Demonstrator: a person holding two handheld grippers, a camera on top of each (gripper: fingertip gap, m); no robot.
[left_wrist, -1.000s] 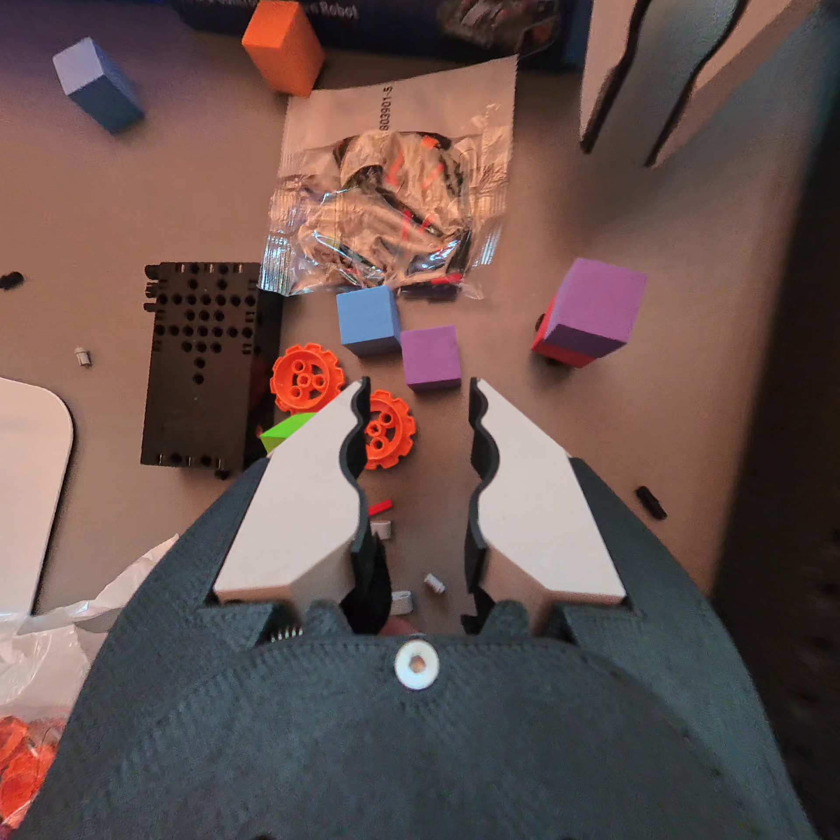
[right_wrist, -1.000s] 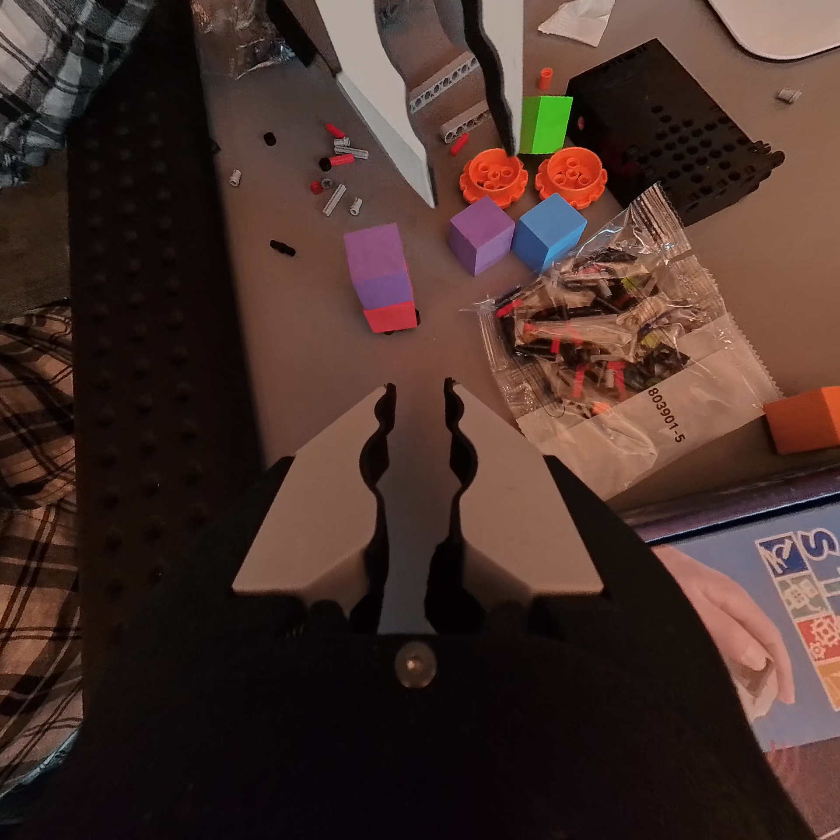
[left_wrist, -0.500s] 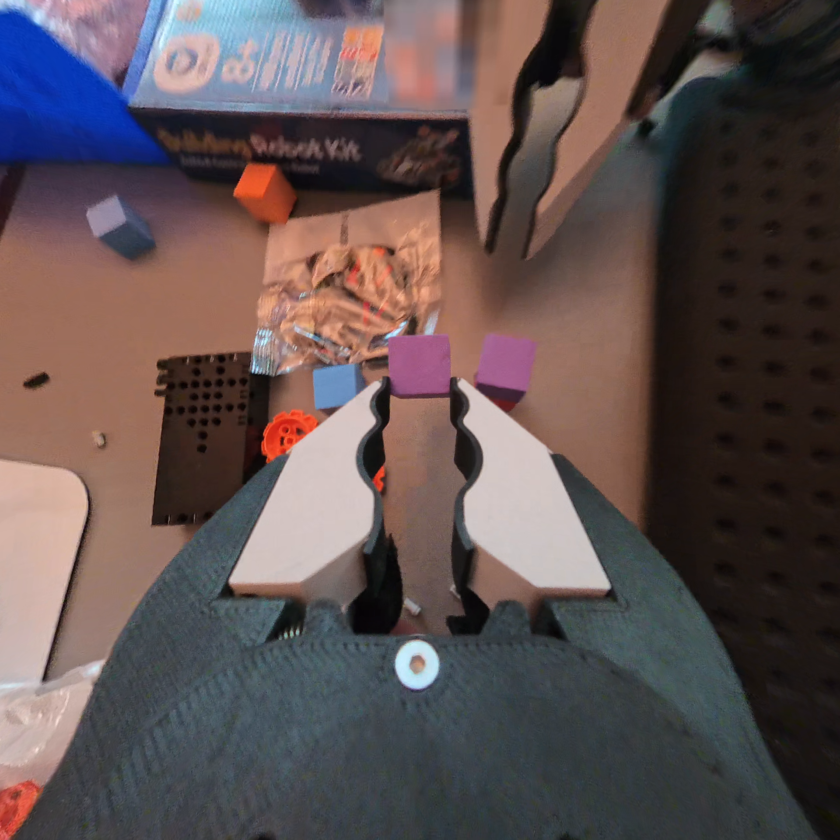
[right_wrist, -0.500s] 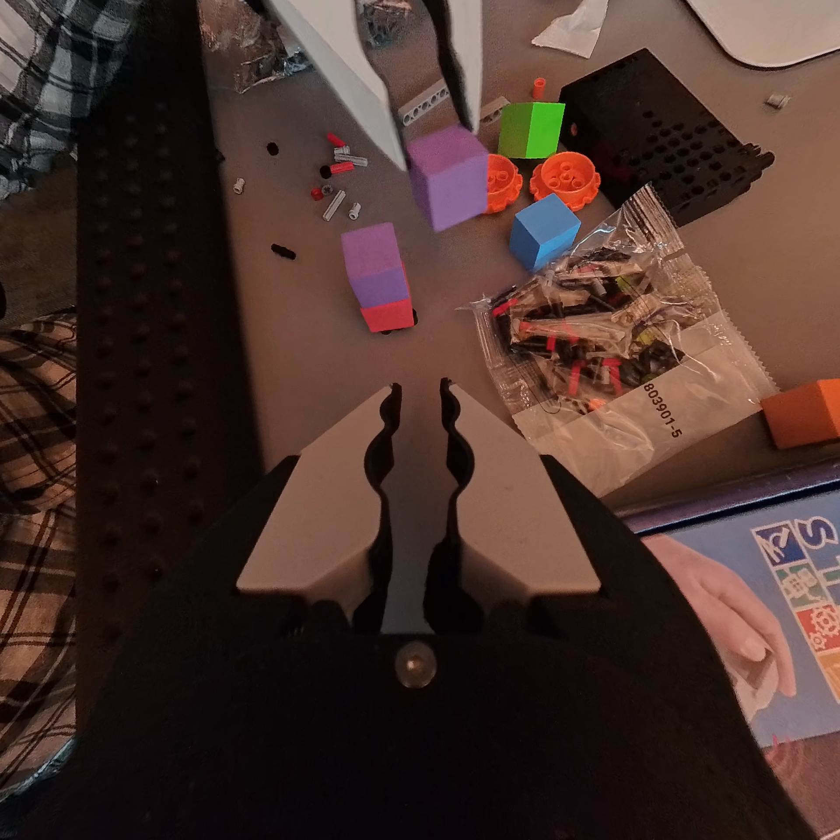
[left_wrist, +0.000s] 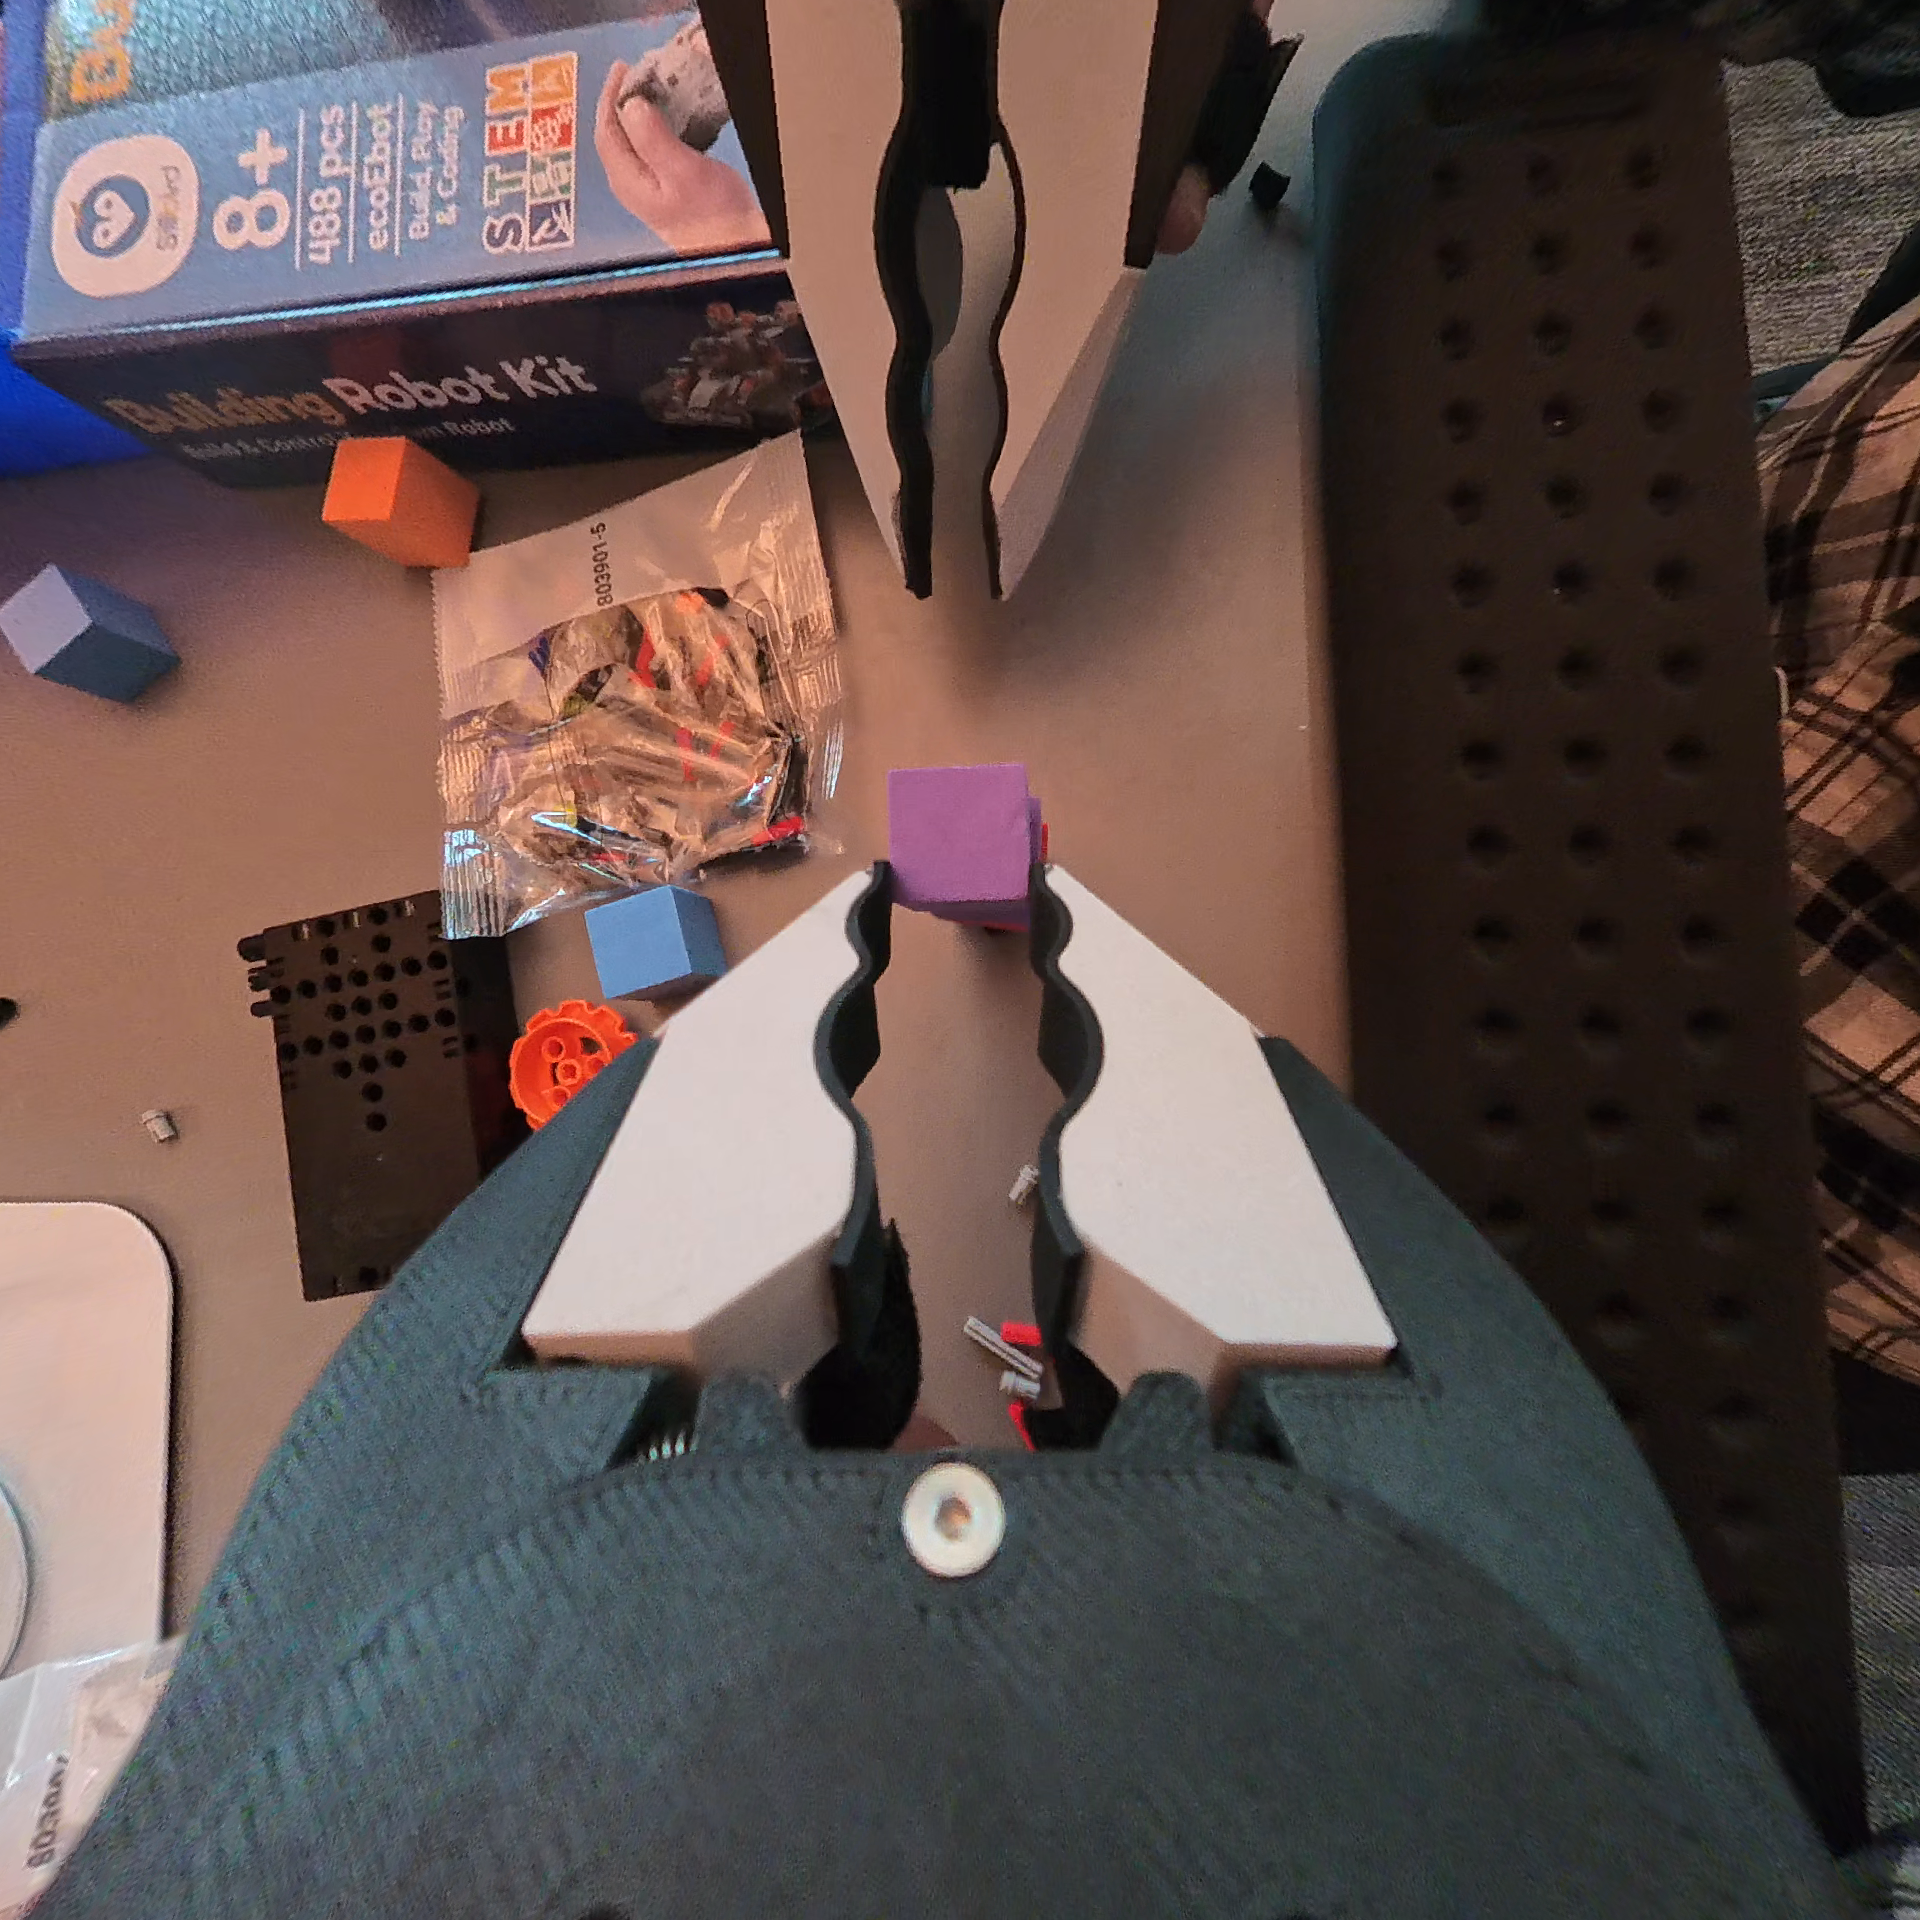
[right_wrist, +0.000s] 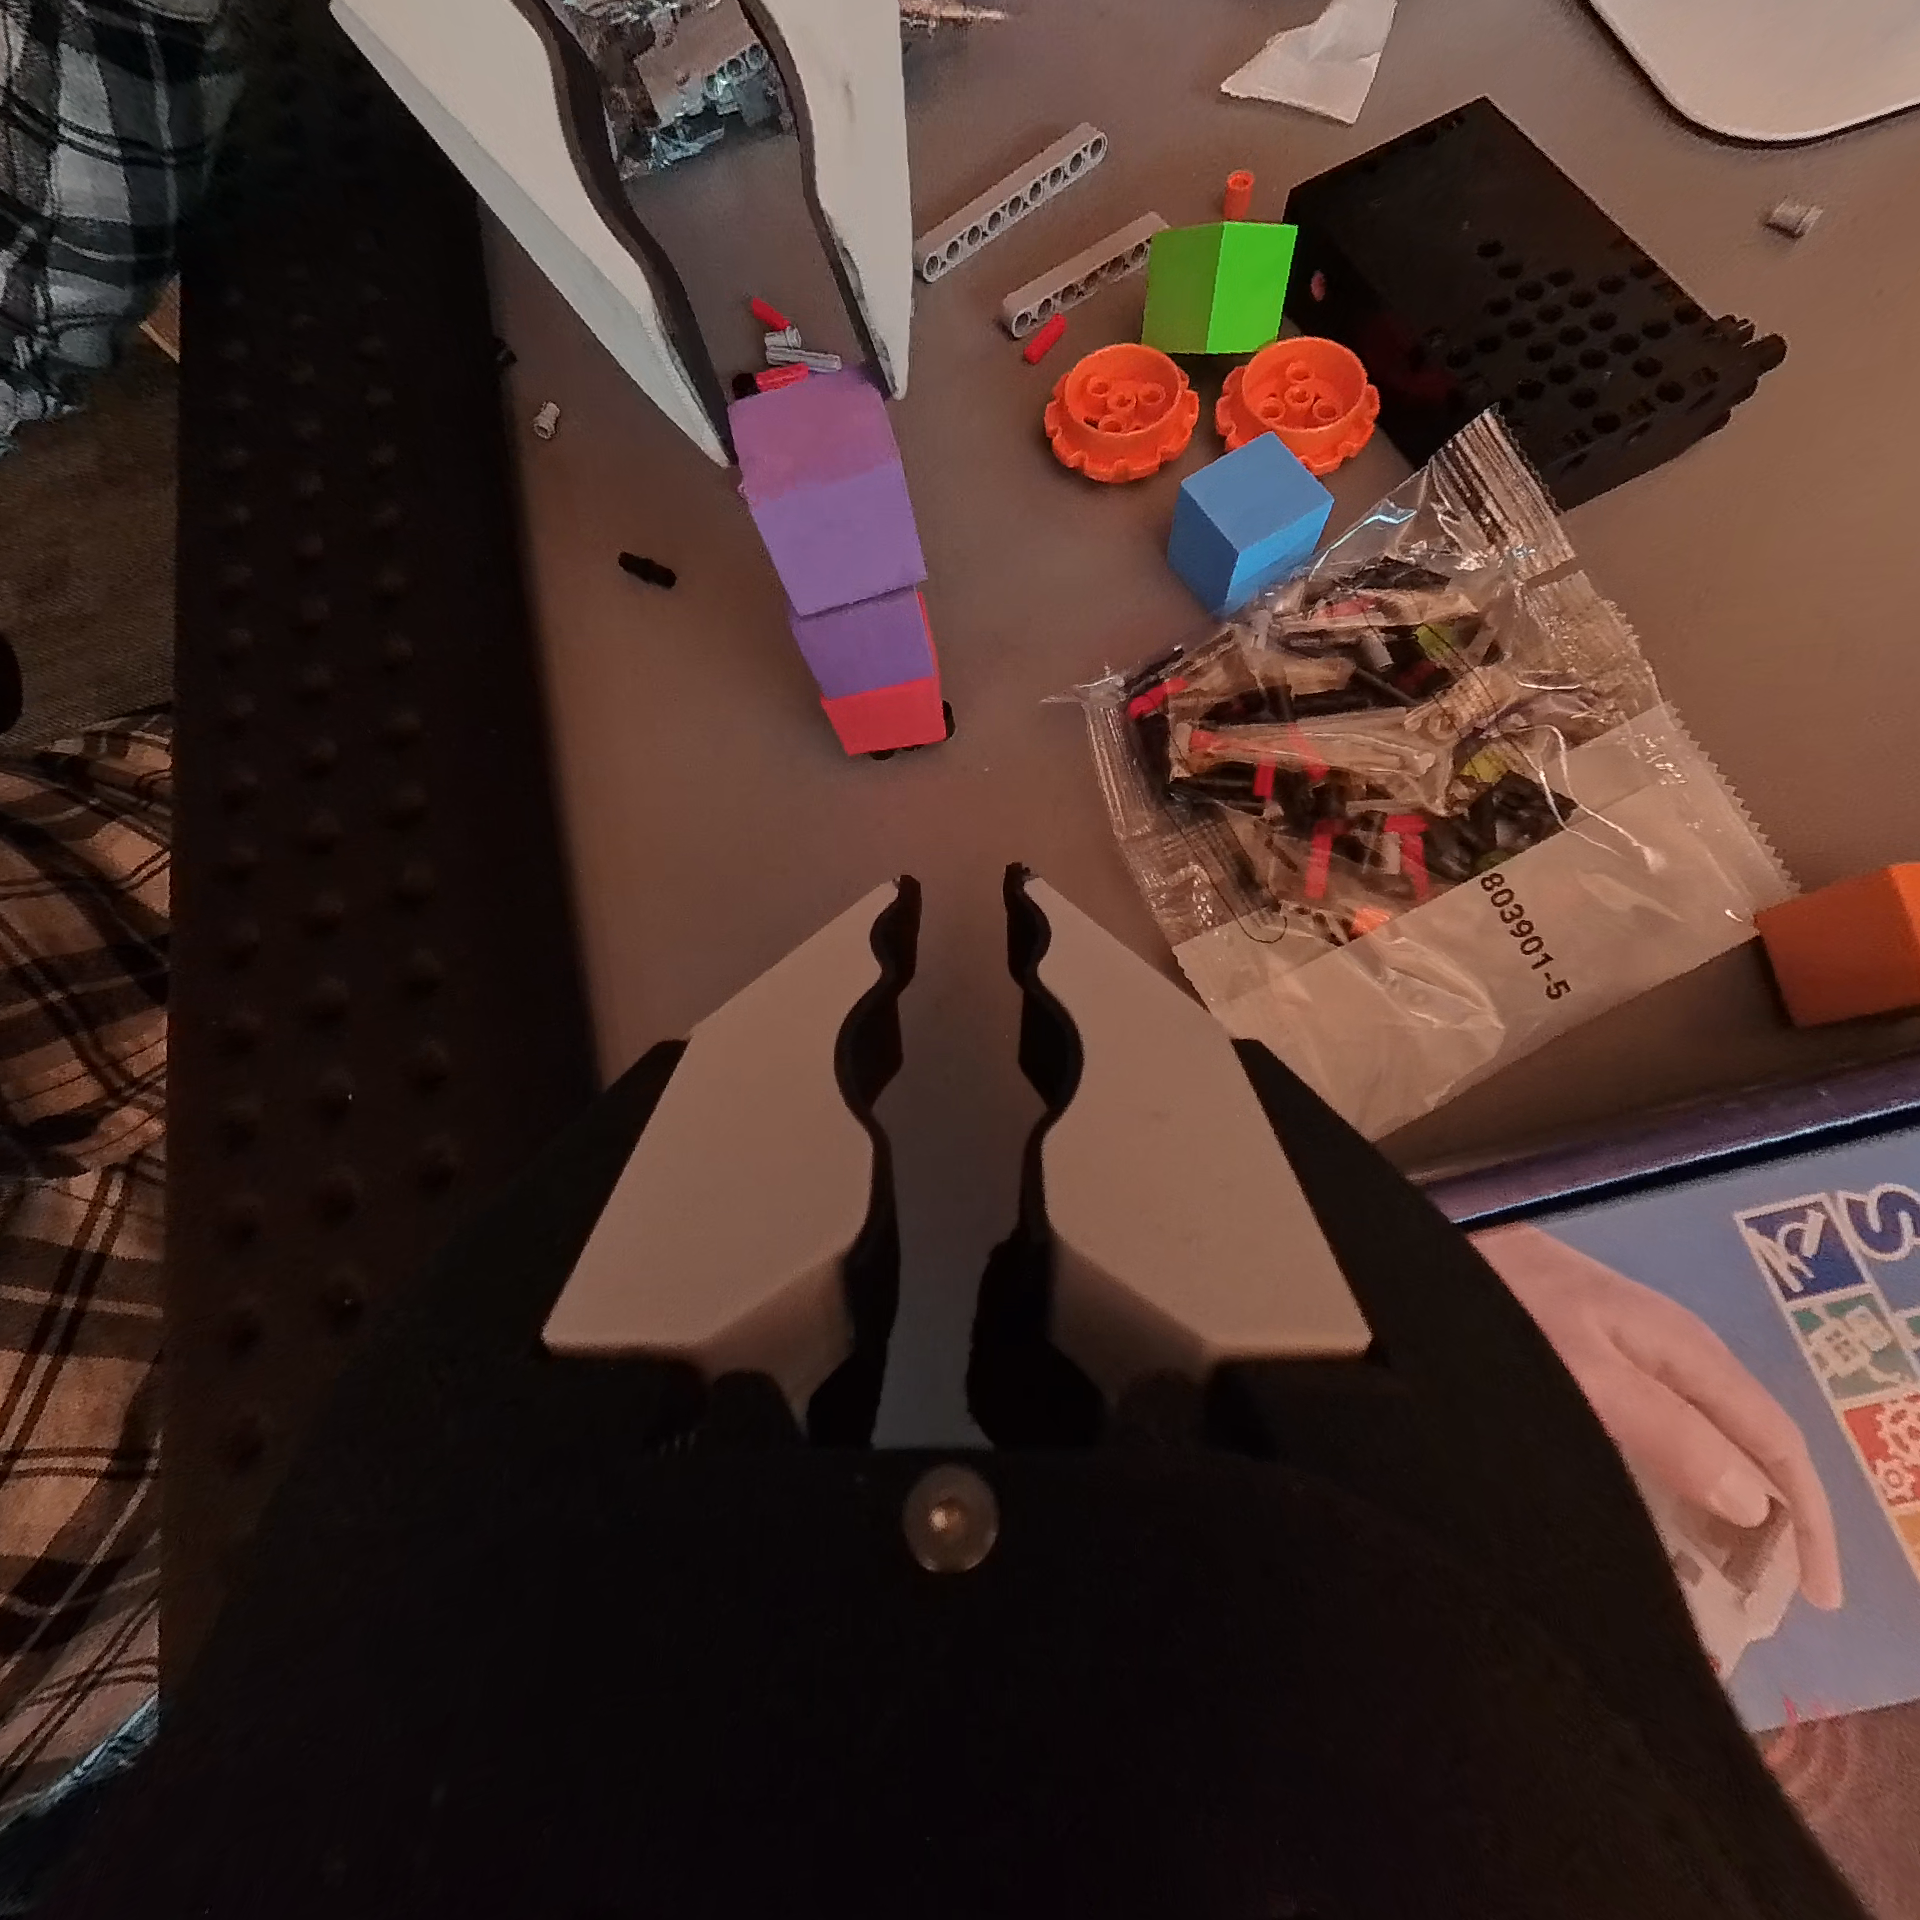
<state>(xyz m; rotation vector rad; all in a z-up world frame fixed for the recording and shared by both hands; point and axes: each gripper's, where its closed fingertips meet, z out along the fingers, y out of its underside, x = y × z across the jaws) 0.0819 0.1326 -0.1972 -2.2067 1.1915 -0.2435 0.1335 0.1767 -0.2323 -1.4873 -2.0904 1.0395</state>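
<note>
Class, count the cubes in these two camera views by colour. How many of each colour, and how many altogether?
purple cube: 2
blue cube: 2
red cube: 1
green cube: 1
orange cube: 1
Total: 7

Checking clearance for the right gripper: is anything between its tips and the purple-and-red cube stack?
Nothing visible. Only bare table lies between the right gripper and the cube stack. A small black peg sits off to the side, and the left gripper clamps the top purple cube from the far side.
</note>
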